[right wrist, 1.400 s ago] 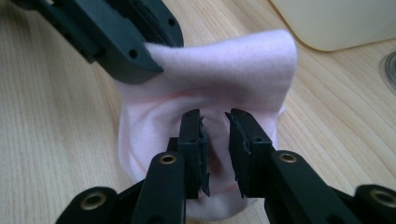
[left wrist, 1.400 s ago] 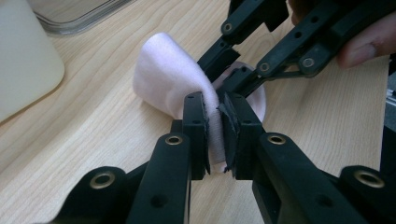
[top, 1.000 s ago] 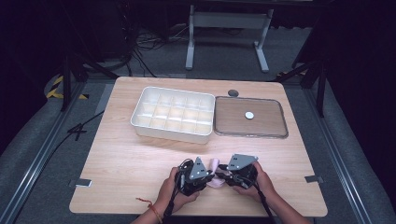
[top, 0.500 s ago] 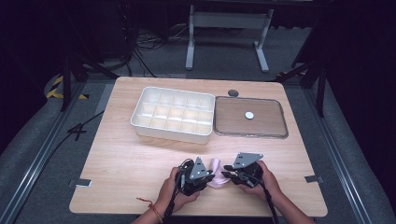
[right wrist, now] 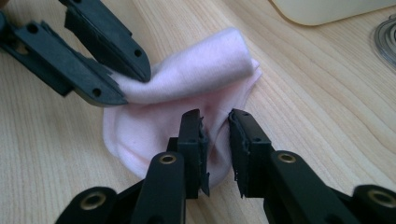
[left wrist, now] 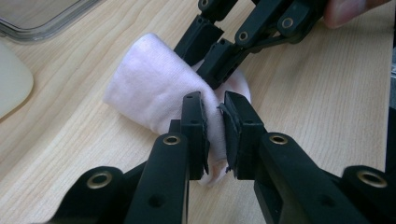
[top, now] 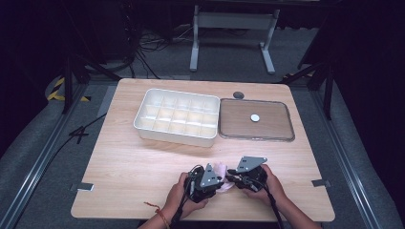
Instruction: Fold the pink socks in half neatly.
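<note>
no writing can be read on anything. the white tray [top: 176, 117] has empty compartments; beside it lies a clear lid [top: 255, 119] with a small white disc [top: 255, 117] on it. near the table's [top: 119, 157] front edge lies a pink cloth [left wrist: 154, 88]. the left gripper [left wrist: 215, 135] is clamped on one fold, the right gripper [right wrist: 215, 149] on another, its jaws having just closed further. since the earlier frame the right gripper sits slightly further right.

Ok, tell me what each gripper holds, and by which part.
Left gripper pinches the pink cloth by a fold at its near edge. Right gripper straddles its near edge; whether it grips can't be told.
</note>
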### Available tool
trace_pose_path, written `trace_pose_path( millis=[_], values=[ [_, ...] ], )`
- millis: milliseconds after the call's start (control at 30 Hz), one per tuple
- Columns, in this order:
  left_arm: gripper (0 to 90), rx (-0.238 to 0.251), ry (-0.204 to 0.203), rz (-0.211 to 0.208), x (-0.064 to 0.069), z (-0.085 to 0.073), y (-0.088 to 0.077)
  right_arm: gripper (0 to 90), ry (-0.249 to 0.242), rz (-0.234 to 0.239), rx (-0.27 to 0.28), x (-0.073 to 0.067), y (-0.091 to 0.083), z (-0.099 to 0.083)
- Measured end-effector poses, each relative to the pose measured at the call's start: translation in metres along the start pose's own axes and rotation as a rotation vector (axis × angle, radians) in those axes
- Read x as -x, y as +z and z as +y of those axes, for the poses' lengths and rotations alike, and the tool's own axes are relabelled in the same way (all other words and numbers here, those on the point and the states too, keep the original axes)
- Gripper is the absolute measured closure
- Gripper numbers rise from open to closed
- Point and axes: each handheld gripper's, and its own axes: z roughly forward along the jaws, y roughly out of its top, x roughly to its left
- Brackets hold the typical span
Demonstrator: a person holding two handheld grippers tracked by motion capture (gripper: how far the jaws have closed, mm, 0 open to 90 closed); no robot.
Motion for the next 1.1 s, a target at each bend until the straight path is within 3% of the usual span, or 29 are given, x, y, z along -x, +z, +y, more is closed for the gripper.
trace_pose_path(
  millis=[233,333,500,733,867,1100],
  values=[
    [77.2,-0.019,0.015,0.011,0.002,-0.001,0.005,72.6,0.034,-0.024,0.056,0.008,-0.012,0.003],
    [77.1,-0.02,0.008,0.008,0.002,-0.001,0.008,72.7,0.051,-0.013,0.136,0.009,-0.022,0.005],
    [77.3,-0.027,0.017,0.005,0.001,0.0,0.01,73.2,0.033,-0.01,0.214,0.004,-0.03,0.012],
    [77.3,-0.021,0.022,0.01,0.003,0.0,0.012,73.3,-0.001,-0.002,0.181,-0.003,-0.018,0.016],
    [77.3,-0.022,0.024,0.011,0.003,-0.001,0.012,73.4,-0.021,-0.017,0.127,-0.003,-0.007,0.014],
    [76.9,-0.022,0.03,0.007,0.004,-0.001,0.012,75.8,0.0,-0.016,0.075,-0.001,0.001,0.01]
  ],
)
